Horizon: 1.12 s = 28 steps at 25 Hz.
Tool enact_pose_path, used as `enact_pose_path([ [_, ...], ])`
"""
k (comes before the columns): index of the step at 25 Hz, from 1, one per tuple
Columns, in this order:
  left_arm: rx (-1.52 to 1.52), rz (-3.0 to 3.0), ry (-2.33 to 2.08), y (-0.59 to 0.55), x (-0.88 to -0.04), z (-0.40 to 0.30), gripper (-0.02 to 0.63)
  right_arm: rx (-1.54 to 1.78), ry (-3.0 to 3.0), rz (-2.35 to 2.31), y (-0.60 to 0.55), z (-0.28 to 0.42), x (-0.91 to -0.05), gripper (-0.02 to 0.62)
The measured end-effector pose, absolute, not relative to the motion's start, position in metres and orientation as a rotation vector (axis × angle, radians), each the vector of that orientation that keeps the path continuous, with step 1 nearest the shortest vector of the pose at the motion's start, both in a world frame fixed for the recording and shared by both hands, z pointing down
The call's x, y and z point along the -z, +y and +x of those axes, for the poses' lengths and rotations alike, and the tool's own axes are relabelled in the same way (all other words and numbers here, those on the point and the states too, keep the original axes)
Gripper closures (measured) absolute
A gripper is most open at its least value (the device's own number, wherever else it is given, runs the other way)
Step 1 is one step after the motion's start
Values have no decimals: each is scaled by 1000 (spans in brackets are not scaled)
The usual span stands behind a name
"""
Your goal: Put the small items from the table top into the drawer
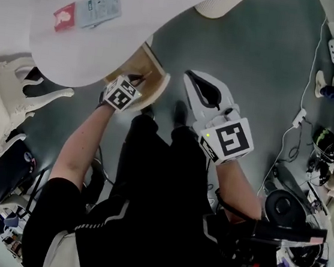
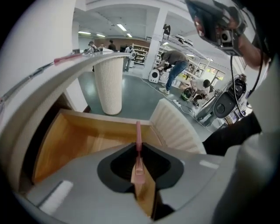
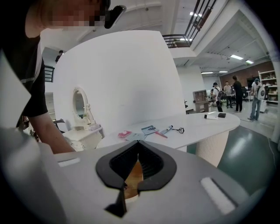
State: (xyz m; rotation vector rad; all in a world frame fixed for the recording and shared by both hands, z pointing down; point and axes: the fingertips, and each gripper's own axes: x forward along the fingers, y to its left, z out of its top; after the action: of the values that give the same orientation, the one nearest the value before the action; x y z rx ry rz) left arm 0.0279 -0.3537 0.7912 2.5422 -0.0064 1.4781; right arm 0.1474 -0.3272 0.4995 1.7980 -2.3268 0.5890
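**Pink stick held over the open drawer**

My left gripper (image 2: 138, 148) pinches a thin pink stick (image 2: 138, 130), which points to 12 o'clock over the open wooden drawer (image 2: 78, 140). My right gripper (image 3: 138, 154) has its jaws pressed together at the tips, with nothing between them. On the white table (image 1: 105, 44), toward 11 o'clock in the head view, lie a red packet (image 1: 65, 16) and a teal packet (image 1: 100, 10).

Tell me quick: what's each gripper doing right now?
Left gripper: closed on a thin pink stick, over the open drawer.
Right gripper: closed, nothing in it.
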Motion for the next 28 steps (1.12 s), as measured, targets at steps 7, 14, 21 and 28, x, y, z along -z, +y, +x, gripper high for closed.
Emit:
enact_pose_path([
  [7,-1527,2438,-6,-365,-834,19,560,-606,-2260,1831,-321,156,-519,592],
  [14,-1563,2363,23,-368,-869,17,560,-661,-2200,1859,-305,156,-542,592],
  [21,-1640,2331,49,-370,-893,17,560,-704,-2147,1882,-294,160,-554,592],
  [28,-1746,2289,37,-371,-907,12,560,-733,-2122,1882,-284,163,-561,592],
])
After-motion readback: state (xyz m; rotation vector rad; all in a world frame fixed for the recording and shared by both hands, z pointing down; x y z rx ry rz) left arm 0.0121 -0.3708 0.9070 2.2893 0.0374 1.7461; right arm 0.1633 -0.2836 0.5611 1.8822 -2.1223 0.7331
